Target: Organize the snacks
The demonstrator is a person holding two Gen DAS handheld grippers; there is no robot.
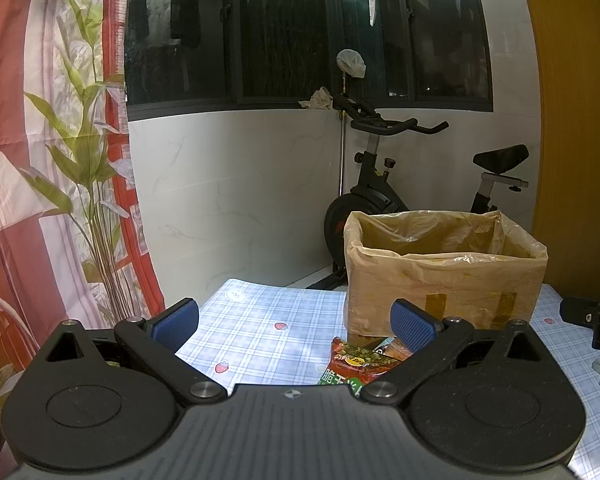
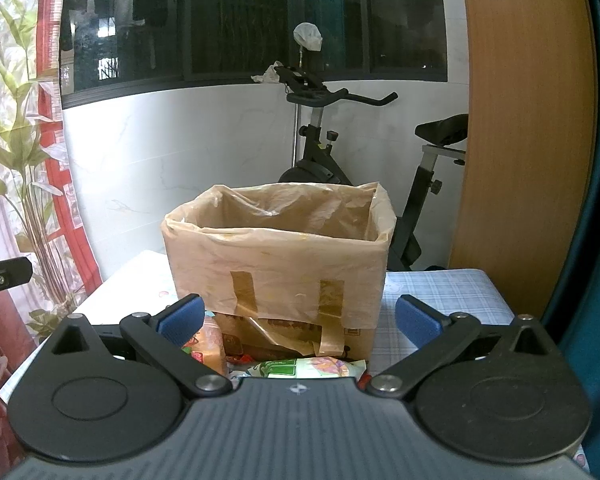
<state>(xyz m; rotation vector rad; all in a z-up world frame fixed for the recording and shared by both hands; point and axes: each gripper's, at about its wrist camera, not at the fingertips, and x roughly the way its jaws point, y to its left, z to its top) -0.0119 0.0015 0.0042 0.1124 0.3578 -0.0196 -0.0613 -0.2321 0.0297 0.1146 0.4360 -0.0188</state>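
Note:
A cardboard box [image 1: 444, 276] lined with a clear plastic bag stands on the checked tablecloth [image 1: 260, 332]; it also fills the middle of the right wrist view [image 2: 276, 268]. My left gripper [image 1: 296, 324] is open and empty, with a red and green snack packet [image 1: 352, 364] lying just below its right finger, in front of the box. My right gripper [image 2: 300, 318] is open and empty, facing the box front. Below it lie an orange snack packet [image 2: 208, 344] and a green and white packet [image 2: 304, 368], partly hidden by the gripper body.
An exercise bike [image 1: 384, 184] stands behind the table by the white wall. A red curtain with a leaf print [image 1: 60, 160] hangs at left. A wooden panel [image 2: 520, 140] rises at right. The other gripper shows at the right edge of the left wrist view [image 1: 596, 316].

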